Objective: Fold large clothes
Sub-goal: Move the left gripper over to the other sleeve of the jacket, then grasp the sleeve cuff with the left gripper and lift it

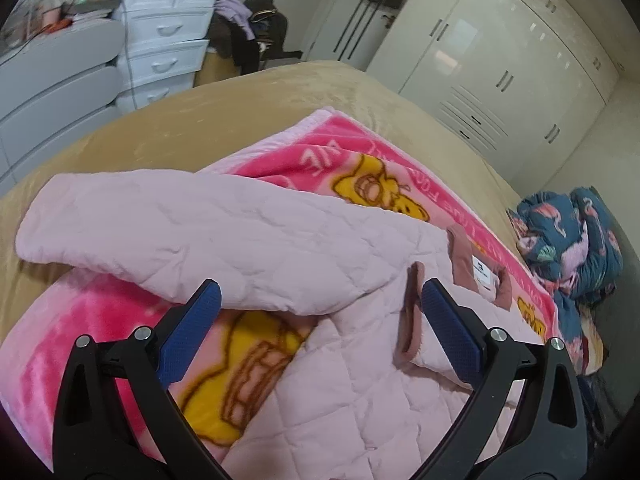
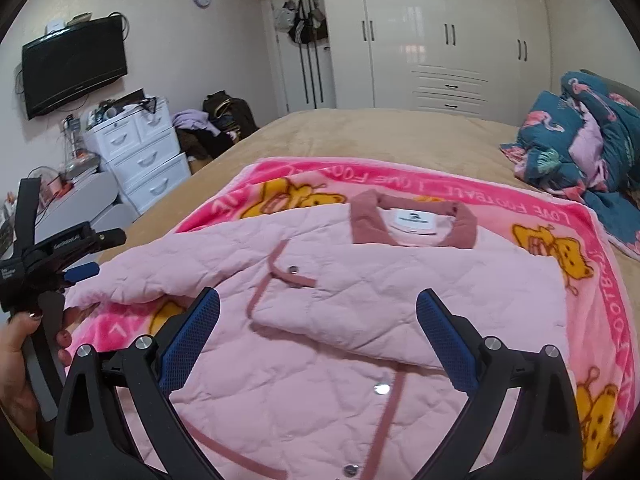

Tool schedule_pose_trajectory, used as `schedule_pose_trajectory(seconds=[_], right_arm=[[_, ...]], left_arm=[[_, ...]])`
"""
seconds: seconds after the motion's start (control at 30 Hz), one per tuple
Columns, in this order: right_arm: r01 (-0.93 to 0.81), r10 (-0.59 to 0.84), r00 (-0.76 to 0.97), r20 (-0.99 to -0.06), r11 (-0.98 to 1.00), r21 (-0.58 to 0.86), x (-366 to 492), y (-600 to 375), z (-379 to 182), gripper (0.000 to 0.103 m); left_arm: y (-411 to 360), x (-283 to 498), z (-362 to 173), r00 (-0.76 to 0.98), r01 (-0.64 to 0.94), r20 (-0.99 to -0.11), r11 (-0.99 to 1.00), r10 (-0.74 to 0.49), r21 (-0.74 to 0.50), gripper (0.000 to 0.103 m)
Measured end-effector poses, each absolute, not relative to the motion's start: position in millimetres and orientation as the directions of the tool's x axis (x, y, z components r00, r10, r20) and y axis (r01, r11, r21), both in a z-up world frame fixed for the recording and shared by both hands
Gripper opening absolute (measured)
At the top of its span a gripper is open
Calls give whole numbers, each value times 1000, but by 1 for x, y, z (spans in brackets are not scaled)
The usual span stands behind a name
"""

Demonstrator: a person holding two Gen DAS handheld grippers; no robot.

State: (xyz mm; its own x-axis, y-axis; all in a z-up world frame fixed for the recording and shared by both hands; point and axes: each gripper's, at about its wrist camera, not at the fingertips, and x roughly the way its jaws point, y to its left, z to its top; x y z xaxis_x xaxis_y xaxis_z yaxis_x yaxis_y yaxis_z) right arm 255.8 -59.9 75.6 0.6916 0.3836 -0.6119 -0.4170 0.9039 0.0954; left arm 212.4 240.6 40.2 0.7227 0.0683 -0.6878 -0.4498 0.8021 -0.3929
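Observation:
A light pink quilted jacket [image 2: 320,320] with a darker pink collar [image 2: 412,220] lies front up on a pink cartoon blanket [image 2: 560,232]. Its right side is folded over the front. In the left wrist view the jacket [image 1: 240,240] has its sleeve lying across toward the left. My left gripper [image 1: 318,292] is open and hovers just above the jacket by the sleeve; it also shows in the right wrist view [image 2: 80,272] at the jacket's left edge. My right gripper [image 2: 318,300] is open and empty above the jacket's front.
The blanket lies on a tan bed [image 2: 360,128]. A blue flamingo quilt [image 2: 580,148] is bunched at the bed's right. White drawers [image 2: 140,152], a wall TV [image 2: 72,64] and a clothes pile [image 2: 216,124] stand left; white wardrobes [image 2: 440,32] behind.

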Motion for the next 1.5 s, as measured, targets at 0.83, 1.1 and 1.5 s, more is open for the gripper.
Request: schedule_pose_trajectory(seconds=[0.83, 1.1, 1.5], right_arm=[[-599, 500, 579, -644, 797, 79, 242, 64, 70, 98], [-657, 523, 528, -669, 751, 69, 246, 102, 64, 98], [-716, 537, 440, -720, 694, 81, 259, 152, 42, 98]], left_arm=[[342, 166, -4, 642, -675, -759, 551, 111, -490, 94], [376, 149, -32, 610, -740, -786, 429, 104, -518, 94], [419, 121, -69, 596, -793, -796, 237, 105, -562, 94]])
